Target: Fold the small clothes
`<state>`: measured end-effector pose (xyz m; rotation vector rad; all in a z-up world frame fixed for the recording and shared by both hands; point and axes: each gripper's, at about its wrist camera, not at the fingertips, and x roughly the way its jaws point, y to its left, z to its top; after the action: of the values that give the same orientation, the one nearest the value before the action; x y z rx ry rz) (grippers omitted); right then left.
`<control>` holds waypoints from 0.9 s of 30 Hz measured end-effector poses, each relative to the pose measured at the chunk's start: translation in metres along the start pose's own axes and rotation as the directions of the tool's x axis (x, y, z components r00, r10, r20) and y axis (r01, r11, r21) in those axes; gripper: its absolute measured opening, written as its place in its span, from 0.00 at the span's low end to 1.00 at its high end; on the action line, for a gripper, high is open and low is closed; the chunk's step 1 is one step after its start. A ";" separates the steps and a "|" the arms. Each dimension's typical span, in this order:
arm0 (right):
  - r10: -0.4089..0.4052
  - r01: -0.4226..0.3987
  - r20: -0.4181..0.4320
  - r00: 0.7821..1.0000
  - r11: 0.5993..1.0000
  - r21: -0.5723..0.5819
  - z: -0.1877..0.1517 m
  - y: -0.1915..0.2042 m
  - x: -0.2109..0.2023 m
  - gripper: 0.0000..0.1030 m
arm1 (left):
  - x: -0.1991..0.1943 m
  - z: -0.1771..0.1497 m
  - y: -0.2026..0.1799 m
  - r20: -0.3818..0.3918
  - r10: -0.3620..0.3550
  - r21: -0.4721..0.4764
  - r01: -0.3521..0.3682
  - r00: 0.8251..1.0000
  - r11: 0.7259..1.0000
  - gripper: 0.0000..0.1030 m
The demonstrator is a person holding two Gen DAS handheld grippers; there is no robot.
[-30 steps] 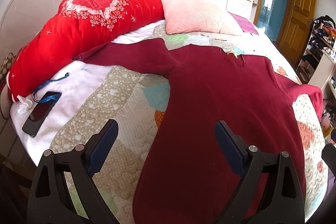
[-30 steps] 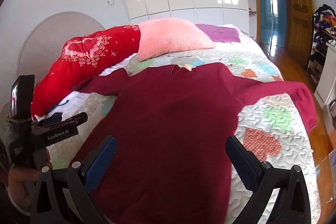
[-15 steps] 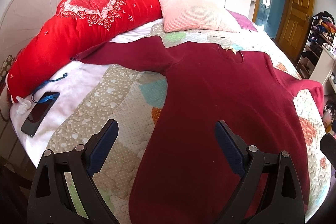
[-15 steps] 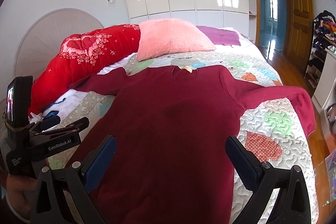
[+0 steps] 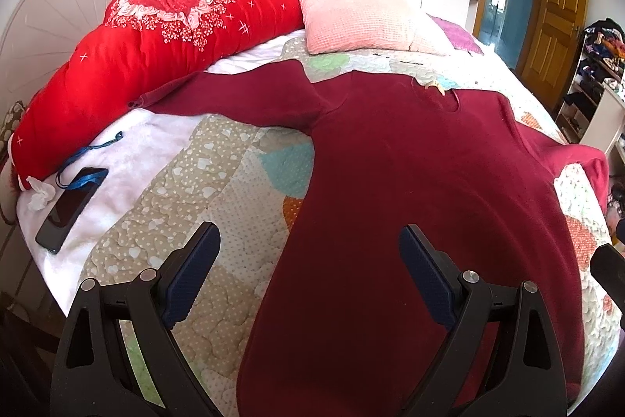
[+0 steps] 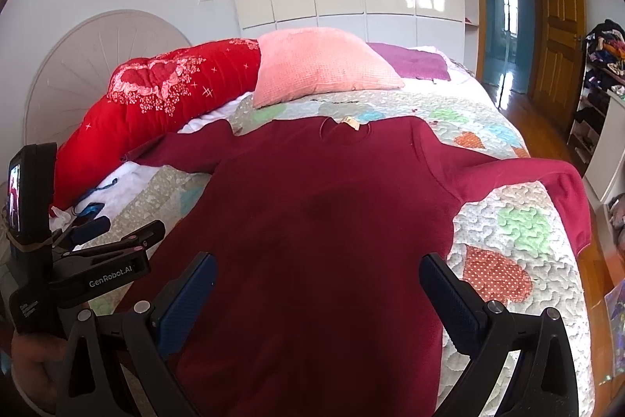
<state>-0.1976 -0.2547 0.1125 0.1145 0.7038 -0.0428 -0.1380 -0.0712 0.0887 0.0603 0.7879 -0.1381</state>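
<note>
we hold our left gripper (image 5: 308, 268) with its jaws wide apart above a dark red sweater (image 5: 410, 206) spread flat on the quilt (image 5: 218, 190), sleeves out; a phone (image 5: 72, 204) lies near the red bolster (image 5: 156, 38).

The left hand-held gripper (image 5: 308, 274) was held level, its jaws spread wide and empty, blue pads (image 5: 425, 270) facing inward. The right hand-held gripper (image 6: 318, 294) stood likewise, jaws wide apart and gripping nothing. A hand (image 6: 33, 364) grasped the left unit's handle from below.
</note>
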 end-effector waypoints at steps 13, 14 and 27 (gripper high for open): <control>-0.003 0.003 -0.042 0.999 1.000 -0.008 -0.002 0.001 0.025 1.00 | 0.020 -0.003 -0.001 -0.038 0.007 -0.003 -0.007 0.999 1.000 0.90; -0.002 0.002 -0.043 0.999 1.000 -0.006 -0.002 0.000 0.027 1.00 | 0.021 -0.002 -0.001 -0.041 0.006 -0.003 -0.006 0.999 1.000 0.90; -0.025 0.026 -0.064 0.998 1.000 0.014 0.001 -0.007 0.042 1.00 | 0.029 0.002 -0.002 -0.051 0.007 -0.001 -0.007 0.999 1.000 0.90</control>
<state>-0.1659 -0.2617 0.0851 0.1215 0.7688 -0.0695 -0.1168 -0.0761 0.0697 0.0661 0.8383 -0.1297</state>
